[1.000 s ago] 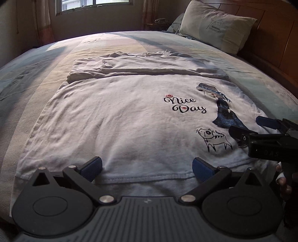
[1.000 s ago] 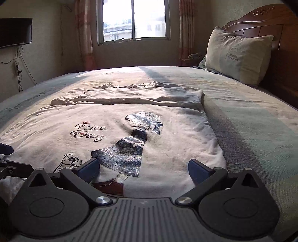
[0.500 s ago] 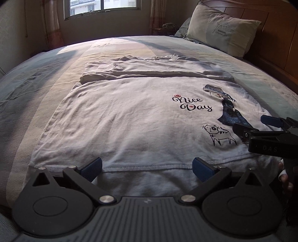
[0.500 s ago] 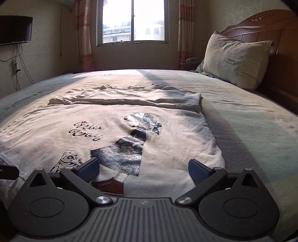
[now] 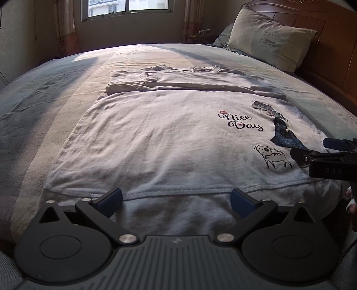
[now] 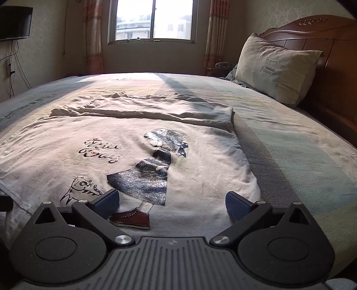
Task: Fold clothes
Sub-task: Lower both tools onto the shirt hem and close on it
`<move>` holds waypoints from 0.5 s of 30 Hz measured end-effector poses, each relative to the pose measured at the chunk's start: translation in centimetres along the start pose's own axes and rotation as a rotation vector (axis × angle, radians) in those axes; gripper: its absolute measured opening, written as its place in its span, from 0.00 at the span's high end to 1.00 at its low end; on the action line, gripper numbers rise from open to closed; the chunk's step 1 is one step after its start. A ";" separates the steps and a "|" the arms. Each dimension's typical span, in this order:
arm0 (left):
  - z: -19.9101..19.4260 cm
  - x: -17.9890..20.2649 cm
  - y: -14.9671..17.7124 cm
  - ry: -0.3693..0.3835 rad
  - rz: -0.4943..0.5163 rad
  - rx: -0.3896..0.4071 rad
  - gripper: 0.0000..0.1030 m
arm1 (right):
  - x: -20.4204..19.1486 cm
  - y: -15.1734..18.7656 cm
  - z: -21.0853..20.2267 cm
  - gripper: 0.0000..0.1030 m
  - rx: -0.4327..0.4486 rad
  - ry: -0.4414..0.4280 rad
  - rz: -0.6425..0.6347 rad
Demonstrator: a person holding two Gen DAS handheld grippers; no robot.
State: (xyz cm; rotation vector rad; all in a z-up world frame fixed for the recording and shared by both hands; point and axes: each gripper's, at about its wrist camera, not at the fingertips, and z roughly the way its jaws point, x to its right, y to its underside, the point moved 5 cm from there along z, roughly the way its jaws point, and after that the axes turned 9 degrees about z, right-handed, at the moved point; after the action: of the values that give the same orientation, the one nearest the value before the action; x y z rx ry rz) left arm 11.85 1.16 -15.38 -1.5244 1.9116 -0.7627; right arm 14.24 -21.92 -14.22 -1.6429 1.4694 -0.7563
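Note:
A white T-shirt (image 5: 160, 133) with a "Nice Day" print, a girl figure and a cat lies flat on the bed, its far side folded over into a strip (image 5: 189, 81). My left gripper (image 5: 176, 199) stands open at the shirt's near hem, nothing between its fingers. My right gripper (image 6: 171, 201) is open too, low over the near right corner of the T-shirt (image 6: 145, 156), above the printed red shoe. In the left wrist view the right gripper (image 5: 312, 149) shows from the side at the right edge, over the print.
The bed (image 5: 55, 100) has a striped pale blue and beige sheet. A pillow (image 6: 274, 67) leans on the wooden headboard (image 6: 330, 44) at the right. A window (image 6: 154, 20) with curtains faces me, and a wall screen (image 6: 15, 21) hangs on the left.
Both grippers have drawn back a little and tilted up, so more of the room and bed shows. Both stay open. The shirt has not moved.

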 end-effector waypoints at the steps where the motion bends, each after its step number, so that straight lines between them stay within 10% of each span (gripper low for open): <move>1: -0.1 -0.1 0.0 0.006 -0.003 0.004 0.01 | -0.2 -0.1 -0.1 0.00 -0.003 0.001 -0.007; 15: -1.1 -1.0 0.2 0.006 0.000 0.063 0.01 | -2.9 1.1 -1.0 0.00 -0.141 0.006 -0.087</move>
State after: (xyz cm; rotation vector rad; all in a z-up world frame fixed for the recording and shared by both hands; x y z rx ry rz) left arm 11.11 2.30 -14.71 -1.4858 1.8745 -0.8202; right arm 12.38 -19.23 -14.42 -1.8217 1.4927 -0.7189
